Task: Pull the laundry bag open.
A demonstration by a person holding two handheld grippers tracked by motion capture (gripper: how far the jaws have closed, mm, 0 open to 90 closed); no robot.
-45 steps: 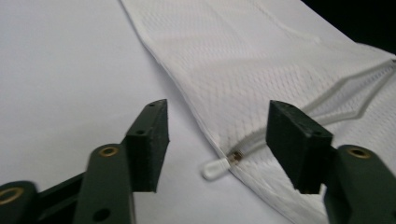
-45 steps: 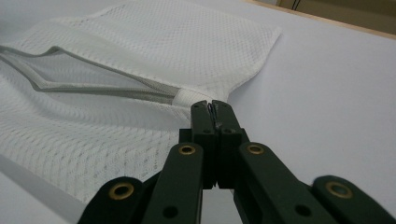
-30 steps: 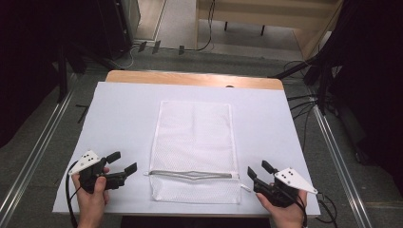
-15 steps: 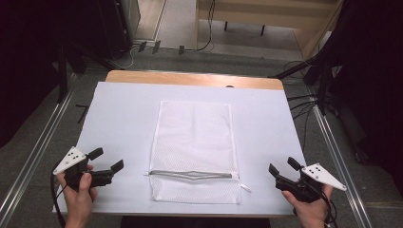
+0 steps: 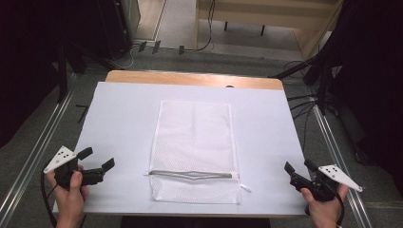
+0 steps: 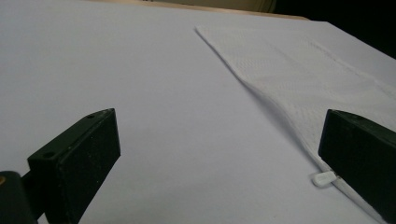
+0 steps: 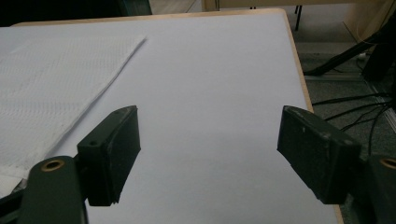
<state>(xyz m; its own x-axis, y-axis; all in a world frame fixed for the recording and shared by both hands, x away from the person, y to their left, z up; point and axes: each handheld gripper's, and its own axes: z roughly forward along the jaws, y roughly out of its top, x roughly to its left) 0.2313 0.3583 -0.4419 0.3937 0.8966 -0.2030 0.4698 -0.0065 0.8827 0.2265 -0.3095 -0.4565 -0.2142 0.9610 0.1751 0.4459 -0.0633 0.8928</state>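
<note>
A white-covered table point(image 5: 123, 114) holds a white mesh zip bag point(image 5: 195, 137) lying flat at its centre. The left hand-held gripper point(image 5: 97, 161) and right hand-held gripper point(image 5: 298, 167) hover at the near corners, jaws apart, well clear of it.

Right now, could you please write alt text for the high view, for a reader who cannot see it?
A white mesh bag lies flat in the middle of a white-covered table, its zipper near the person's edge. The left gripper and right gripper, both open and empty, are held at the table's near corners.
</note>
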